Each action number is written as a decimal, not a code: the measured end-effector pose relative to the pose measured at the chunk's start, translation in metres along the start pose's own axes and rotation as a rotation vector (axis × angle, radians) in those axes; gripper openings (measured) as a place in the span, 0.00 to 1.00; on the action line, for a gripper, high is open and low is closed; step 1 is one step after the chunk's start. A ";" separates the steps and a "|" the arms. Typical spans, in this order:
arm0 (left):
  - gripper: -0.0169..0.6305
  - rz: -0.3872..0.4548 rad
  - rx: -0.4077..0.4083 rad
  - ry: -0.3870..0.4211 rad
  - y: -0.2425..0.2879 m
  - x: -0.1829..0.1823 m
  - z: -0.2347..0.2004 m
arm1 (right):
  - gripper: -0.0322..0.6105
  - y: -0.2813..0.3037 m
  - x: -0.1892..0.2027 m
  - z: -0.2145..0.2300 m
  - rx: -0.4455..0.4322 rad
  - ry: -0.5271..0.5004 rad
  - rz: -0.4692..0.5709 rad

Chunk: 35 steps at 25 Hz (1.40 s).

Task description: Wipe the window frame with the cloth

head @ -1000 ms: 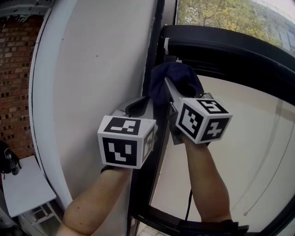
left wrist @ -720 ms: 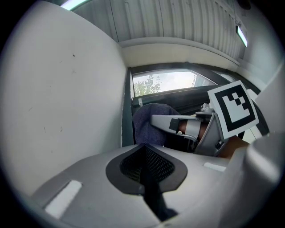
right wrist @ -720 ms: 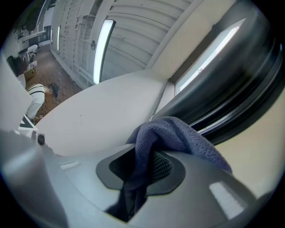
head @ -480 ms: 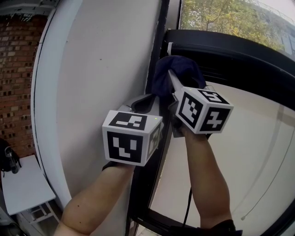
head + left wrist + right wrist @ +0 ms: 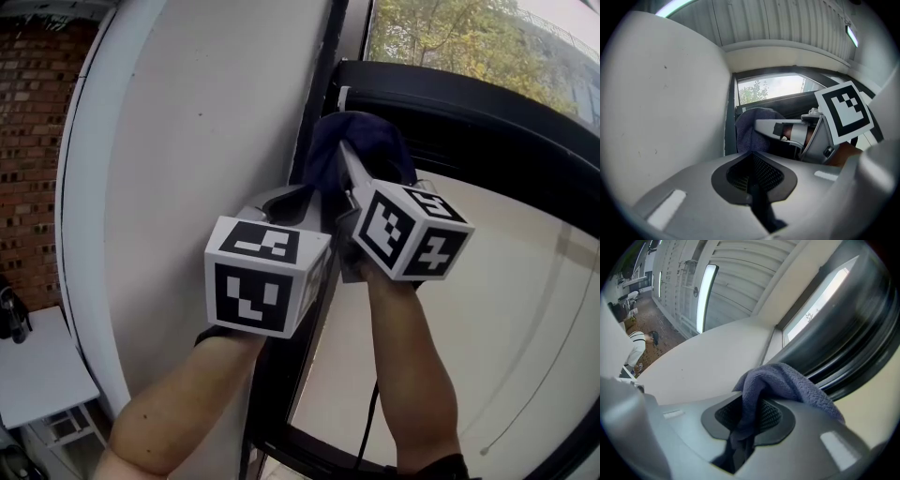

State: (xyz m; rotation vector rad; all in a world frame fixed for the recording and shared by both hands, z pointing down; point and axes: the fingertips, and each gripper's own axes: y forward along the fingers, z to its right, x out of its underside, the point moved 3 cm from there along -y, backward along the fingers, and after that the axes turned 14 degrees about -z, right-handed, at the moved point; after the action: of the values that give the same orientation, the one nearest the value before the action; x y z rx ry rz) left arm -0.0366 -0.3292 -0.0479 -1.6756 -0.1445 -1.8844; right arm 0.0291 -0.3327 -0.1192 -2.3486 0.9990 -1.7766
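Right tool (image 5: 745, 420) nudged up the window frame (image 5: 325, 94), clamping cloth (image 5: 366, 145); left tool (image 5: 752, 176) closed empty beside it.

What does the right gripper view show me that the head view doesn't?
Only the right gripper view shows the right gripper's jaws shut on the dark blue terry cloth, plus a lit ceiling light strip. Only the head view shows the left gripper beside the right one, the person's forearms, the red brick wall and the trees outside. Both show the cloth up by the black window frame, next to the white wall.
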 end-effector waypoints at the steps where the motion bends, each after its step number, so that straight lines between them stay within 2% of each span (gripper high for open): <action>1: 0.02 0.000 0.000 0.001 -0.001 0.000 0.000 | 0.16 -0.003 -0.002 -0.001 0.005 -0.007 0.006; 10: 0.02 0.019 0.011 -0.020 -0.019 -0.012 -0.008 | 0.16 -0.017 -0.028 -0.014 0.024 -0.068 0.054; 16: 0.02 0.032 -0.010 -0.013 -0.018 -0.022 -0.017 | 0.16 -0.009 -0.046 -0.011 0.058 -0.088 0.066; 27: 0.02 0.056 -0.017 0.009 -0.007 -0.026 -0.010 | 0.16 0.007 -0.045 0.003 0.135 -0.121 0.042; 35: 0.02 0.083 -0.016 -0.030 -0.008 -0.028 -0.006 | 0.16 -0.011 -0.048 0.011 0.146 -0.144 0.062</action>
State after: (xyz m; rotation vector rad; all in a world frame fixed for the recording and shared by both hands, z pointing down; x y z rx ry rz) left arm -0.0452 -0.3152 -0.0727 -1.6947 -0.0704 -1.8045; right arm 0.0375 -0.3040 -0.1594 -2.2927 0.8808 -1.5762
